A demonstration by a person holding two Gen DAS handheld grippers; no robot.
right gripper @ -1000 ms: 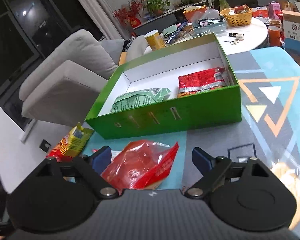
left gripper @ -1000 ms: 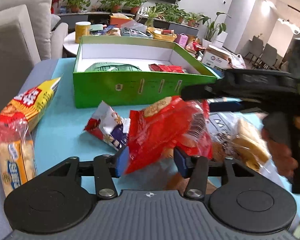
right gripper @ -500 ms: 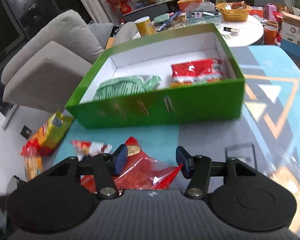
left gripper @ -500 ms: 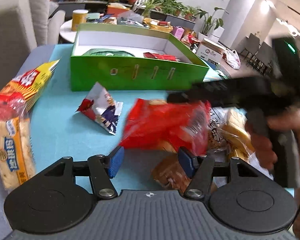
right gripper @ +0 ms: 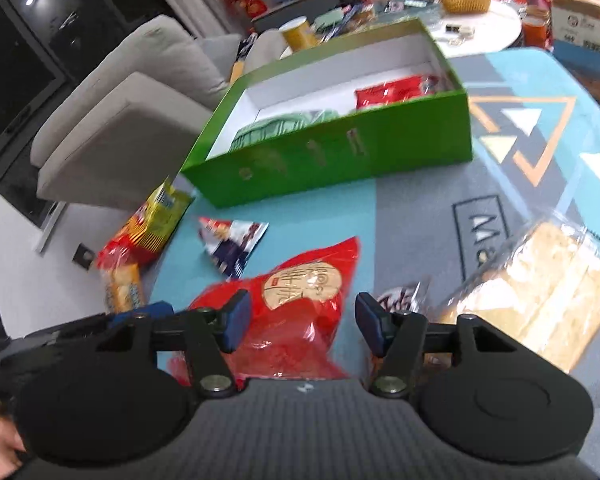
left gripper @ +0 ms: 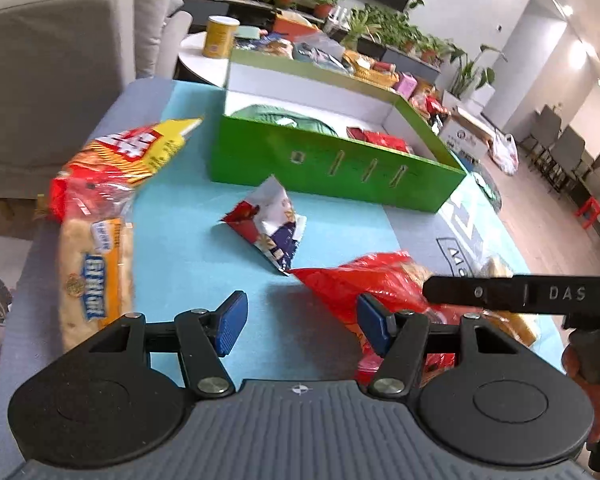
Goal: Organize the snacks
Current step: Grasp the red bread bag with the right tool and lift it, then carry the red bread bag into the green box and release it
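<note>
A: Red snack bag [right gripper: 300,312], nearest, on bench [right gripper: 412,216], between right hand-held gripper [right gripper: 298,322] pads, just reopened, unclamped. Left hand-held gripper [left gripper: 298,320]?
B: Released, empty, beside it. Advice: clamp the bag's middle, carry to green box [right gripper: 340,152] beyond.

One green box [right gripper: 340,152] sits on the table, with two packets inside: one green [right gripper: 284,126], one red [right gripper: 396,90]. Outside it lie five snacks: a red bag [right gripper: 296,308], a white-and-blue packet [right gripper: 232,240], a yellow bag [left gripper: 140,152], a cracker pack [left gripper: 94,276] and a clear biscuit bag [right gripper: 548,292].
</note>
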